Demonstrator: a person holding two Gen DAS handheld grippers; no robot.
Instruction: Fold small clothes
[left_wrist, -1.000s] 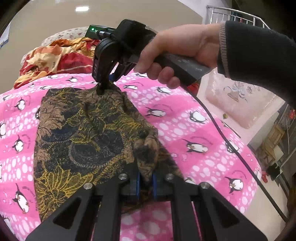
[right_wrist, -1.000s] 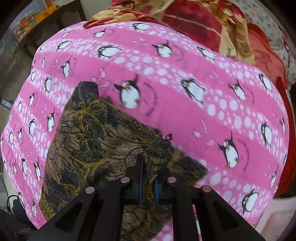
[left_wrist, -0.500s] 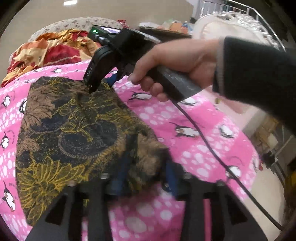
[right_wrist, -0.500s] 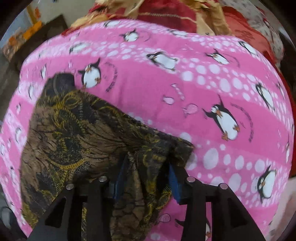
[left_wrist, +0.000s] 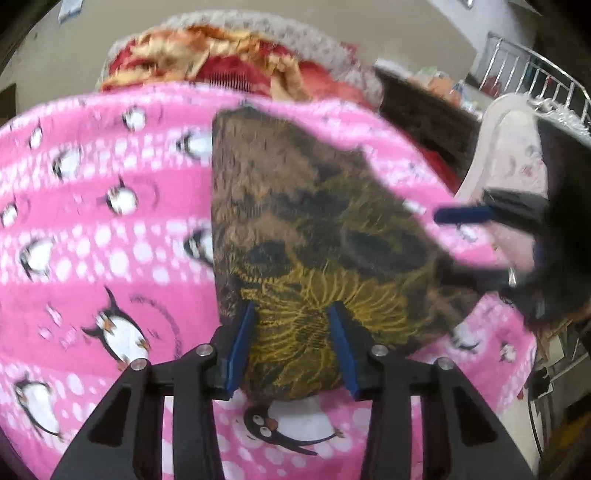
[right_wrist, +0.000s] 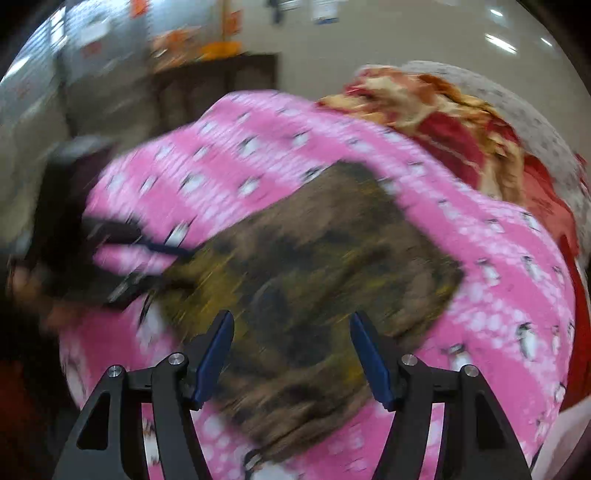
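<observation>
A small brown garment with a yellow and black pattern (left_wrist: 314, 236) lies folded flat on the pink penguin blanket (left_wrist: 92, 221); it also shows blurred in the right wrist view (right_wrist: 314, 266). My left gripper (left_wrist: 293, 314) is open, its blue pads over the garment's near edge, holding nothing. My right gripper (right_wrist: 291, 325) is open and empty above the garment. The right gripper shows at the right edge of the left wrist view (left_wrist: 498, 236), and the left gripper at the left edge of the right wrist view (right_wrist: 122, 254). Both views are motion-blurred.
A red and gold bedding pile (left_wrist: 229, 70) lies at the far end of the bed, seen also in the right wrist view (right_wrist: 461, 125). A white headboard and metal rack (left_wrist: 517, 110) stand to the right. A dark cabinet (right_wrist: 207, 85) stands beyond the bed.
Both grippers have opened and let go of the garment's corners, then pulled back and swung away. The garment now lies folded on the blanket.
</observation>
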